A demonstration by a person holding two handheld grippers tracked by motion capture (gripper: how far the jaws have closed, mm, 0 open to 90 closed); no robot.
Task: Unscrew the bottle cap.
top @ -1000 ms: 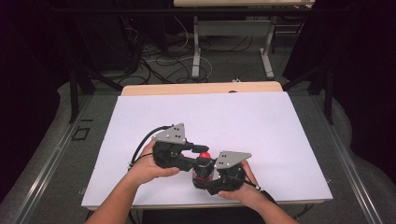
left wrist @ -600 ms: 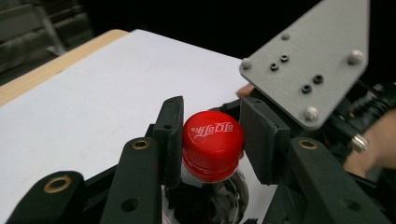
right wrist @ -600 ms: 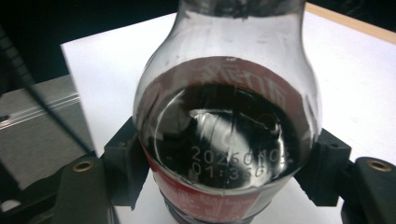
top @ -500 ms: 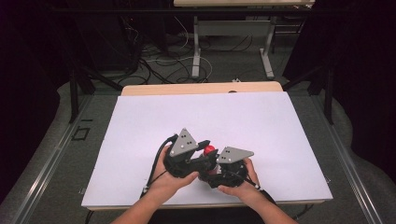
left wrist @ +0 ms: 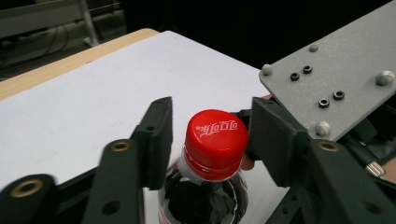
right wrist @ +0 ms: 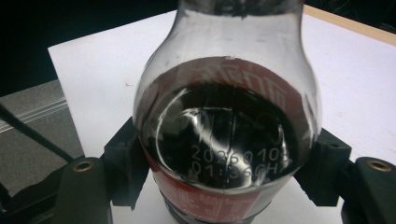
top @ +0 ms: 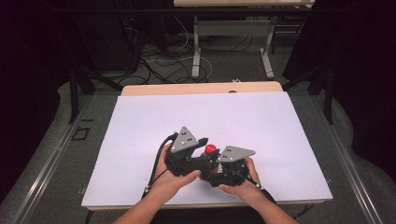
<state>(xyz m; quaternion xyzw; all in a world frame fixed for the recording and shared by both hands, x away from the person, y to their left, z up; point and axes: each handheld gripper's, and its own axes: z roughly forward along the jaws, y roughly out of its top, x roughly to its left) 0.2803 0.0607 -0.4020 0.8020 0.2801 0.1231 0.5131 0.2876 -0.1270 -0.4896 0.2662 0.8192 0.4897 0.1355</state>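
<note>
My right gripper (top: 223, 169) has its jaws clamped on the body of the bottle (right wrist: 224, 135), which holds dark cola up to the shoulder. My left gripper (left wrist: 208, 135) has its jaws straddling the red cap (left wrist: 216, 142); they have just been opening, with gaps at both pads. The bottle stands near the front edge of the white table (top: 243, 116). A second ago my left gripper lay further left.
</note>
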